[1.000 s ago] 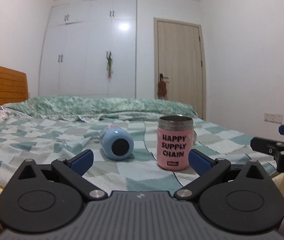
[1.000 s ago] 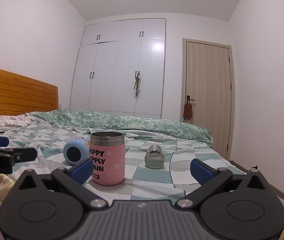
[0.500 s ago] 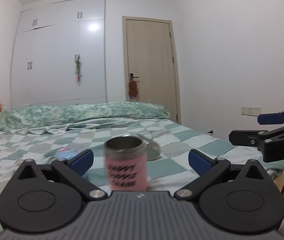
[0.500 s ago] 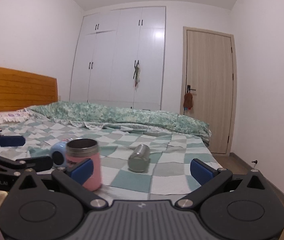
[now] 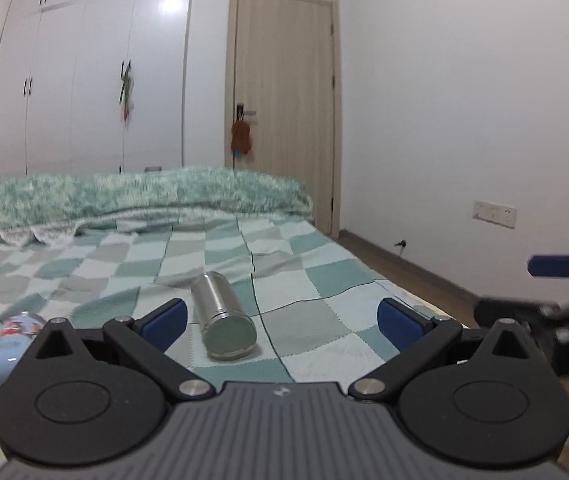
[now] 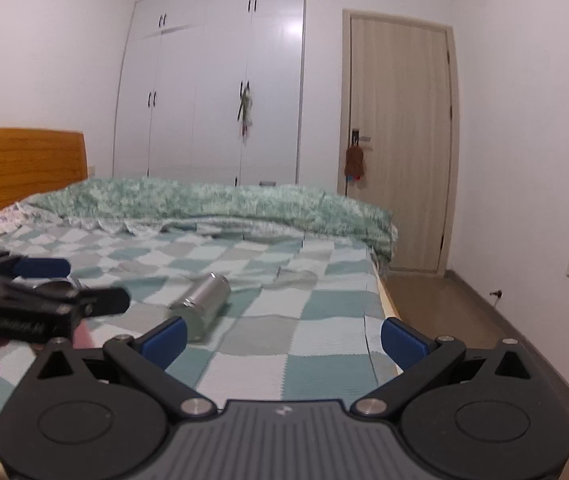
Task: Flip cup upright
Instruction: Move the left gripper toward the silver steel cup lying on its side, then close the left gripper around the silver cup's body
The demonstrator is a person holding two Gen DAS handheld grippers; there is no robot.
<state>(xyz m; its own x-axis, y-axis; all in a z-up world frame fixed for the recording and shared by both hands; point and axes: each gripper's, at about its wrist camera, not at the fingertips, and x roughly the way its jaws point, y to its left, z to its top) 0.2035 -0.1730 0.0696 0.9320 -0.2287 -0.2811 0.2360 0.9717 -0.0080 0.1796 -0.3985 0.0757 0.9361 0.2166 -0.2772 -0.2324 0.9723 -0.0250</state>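
Observation:
A steel cup (image 5: pixel 222 314) lies on its side on the checked bedspread (image 5: pixel 304 320), its flat end toward me. It also shows in the right wrist view (image 6: pixel 201 307), lying tilted. My left gripper (image 5: pixel 280 314) is open and empty, just short of the cup, which sits nearer its left finger. My right gripper (image 6: pixel 282 334) is open and empty, to the right of the cup. The left gripper shows from the side in the right wrist view (image 6: pixel 64 288). The right gripper shows in the left wrist view (image 5: pixel 540 288).
A light blue bottle (image 5: pixel 8 344) lies at the left on the bedspread. A folded green quilt (image 6: pixel 220 204) lies across the far side. The bed's right edge (image 6: pixel 388 304) drops to the floor. A wooden headboard (image 6: pixel 20 168) stands at the left.
Both grippers have swung to the right. The pink mug has left both views and the steel cup now sits between the left gripper's fingers in view.

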